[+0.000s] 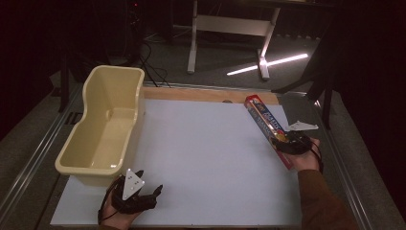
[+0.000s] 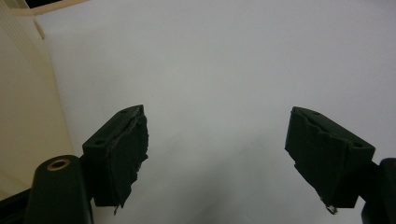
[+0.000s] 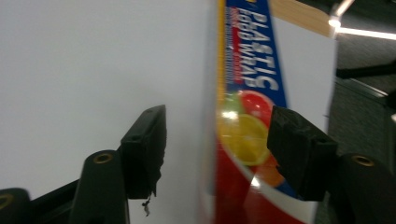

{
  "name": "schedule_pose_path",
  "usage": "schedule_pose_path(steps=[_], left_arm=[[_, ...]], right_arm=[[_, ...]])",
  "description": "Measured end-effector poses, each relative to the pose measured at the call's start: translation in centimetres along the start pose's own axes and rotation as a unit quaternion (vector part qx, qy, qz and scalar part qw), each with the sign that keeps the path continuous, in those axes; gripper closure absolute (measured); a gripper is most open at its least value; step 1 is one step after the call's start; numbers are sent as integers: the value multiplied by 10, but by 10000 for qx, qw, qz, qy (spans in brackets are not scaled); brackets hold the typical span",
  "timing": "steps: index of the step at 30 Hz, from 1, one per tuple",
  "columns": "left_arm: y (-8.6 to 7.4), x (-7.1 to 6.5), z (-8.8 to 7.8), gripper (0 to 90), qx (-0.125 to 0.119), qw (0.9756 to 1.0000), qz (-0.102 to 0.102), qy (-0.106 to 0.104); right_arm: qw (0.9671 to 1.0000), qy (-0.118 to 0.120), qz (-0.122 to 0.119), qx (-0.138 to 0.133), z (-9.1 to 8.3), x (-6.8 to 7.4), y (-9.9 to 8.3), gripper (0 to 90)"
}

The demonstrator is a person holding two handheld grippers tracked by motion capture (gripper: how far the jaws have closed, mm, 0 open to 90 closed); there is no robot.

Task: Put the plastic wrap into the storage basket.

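I straddle the plastic wrap box (image 1: 268,129) with the right tool (image 1: 287,140), jaws spread, ready to grip. The left tool (image 1: 143,191) waits released beside the tub (image 1: 103,129).

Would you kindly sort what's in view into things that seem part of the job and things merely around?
Seemingly part of the job:
- plastic wrap box, lying between the open jaws of the right claw
- cream tub, empty, at the table's left
- left claw, open over bare table

Just around:
- white desk frame on the floor behind
- floor cables
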State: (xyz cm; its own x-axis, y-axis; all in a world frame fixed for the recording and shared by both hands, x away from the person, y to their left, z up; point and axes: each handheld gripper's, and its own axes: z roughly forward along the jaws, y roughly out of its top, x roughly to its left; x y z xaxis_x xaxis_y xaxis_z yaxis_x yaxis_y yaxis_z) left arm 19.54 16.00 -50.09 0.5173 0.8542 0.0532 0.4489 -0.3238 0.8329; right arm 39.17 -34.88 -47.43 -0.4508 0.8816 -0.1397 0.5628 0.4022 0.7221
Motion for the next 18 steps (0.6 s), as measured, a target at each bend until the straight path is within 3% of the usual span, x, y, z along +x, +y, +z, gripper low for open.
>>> schedule_pose_path(steps=[6,10,14,18], left_arm=[[0,0,0,209,6,10000,-2,-1],[0,-1,1,209,21,10000,-3,-7],[0,-1,1,209,24,10000,-3,-14],[0,-1,1,209,18,10000,-8,-13]], right_arm=[[9992,-112,212,305,10,-20,-4,328],[9979,12,409,498,17,-28,-8,306],[9960,272,566,635,24,-32,-7,371],[9951,289,557,768,25,-31,-5,389]])
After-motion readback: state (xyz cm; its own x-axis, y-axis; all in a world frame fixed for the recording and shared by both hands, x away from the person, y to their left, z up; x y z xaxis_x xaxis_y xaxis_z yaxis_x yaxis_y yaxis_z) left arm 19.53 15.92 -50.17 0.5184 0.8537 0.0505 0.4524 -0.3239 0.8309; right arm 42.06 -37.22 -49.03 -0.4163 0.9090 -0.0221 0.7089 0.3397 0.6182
